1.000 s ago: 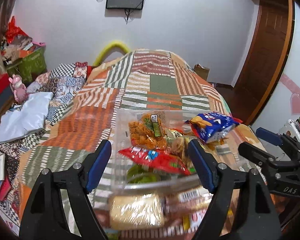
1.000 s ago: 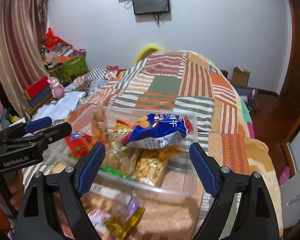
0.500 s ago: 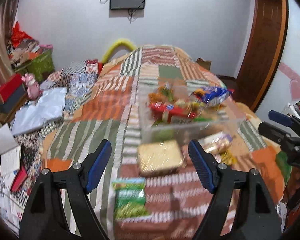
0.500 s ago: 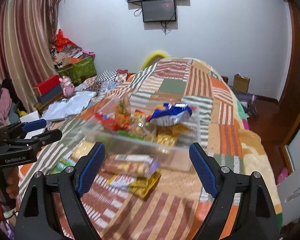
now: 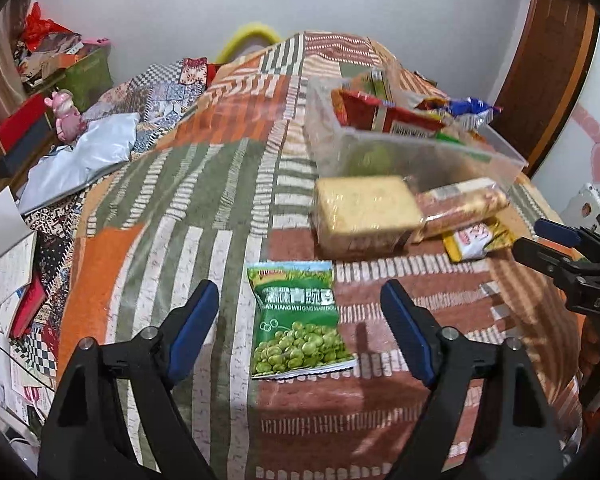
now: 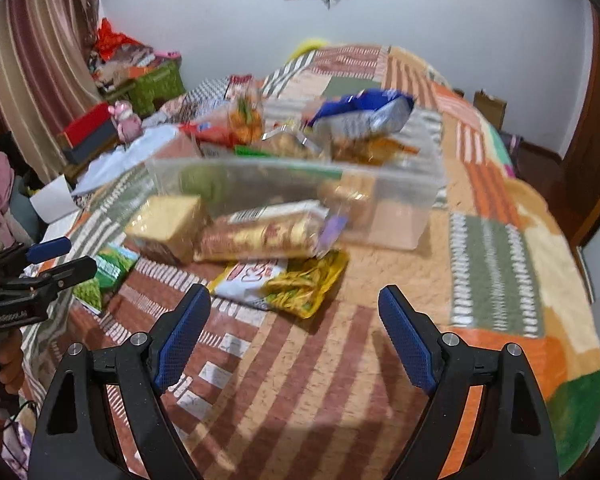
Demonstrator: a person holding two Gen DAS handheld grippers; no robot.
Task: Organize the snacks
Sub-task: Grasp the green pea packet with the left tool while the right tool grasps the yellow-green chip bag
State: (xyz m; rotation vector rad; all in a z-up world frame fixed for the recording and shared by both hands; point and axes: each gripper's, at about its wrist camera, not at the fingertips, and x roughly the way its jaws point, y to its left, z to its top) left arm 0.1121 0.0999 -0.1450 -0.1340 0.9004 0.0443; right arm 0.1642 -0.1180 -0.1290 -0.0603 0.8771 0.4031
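A clear plastic bin [image 5: 480, 156] [image 6: 396, 208] holding several snack bags stands on the patchwork bedspread. In front of it lie a pale cracker pack [image 5: 366, 210] [image 6: 168, 220], a long golden biscuit pack [image 5: 460, 208] [image 6: 260, 236] and a yellow-white packet [image 5: 474, 238] [image 6: 284, 280]. A green pea bag [image 5: 300, 318] [image 6: 104, 276] lies nearest. My left gripper [image 5: 300, 320] is open and empty, its fingers either side of the pea bag, above it. My right gripper [image 6: 294, 328] is open and empty, short of the yellow packet.
The bed [image 5: 160, 216] falls off at the left to a floor with papers and books [image 5: 12, 264], a red box [image 6: 86, 128] and a green box [image 6: 156, 84]. A wooden door [image 5: 548, 64] stands at the right.
Both grippers have pulled back from the bin towards the bed's near end and tilted down. The loose packs and the green pea bag have come into view in front of them.
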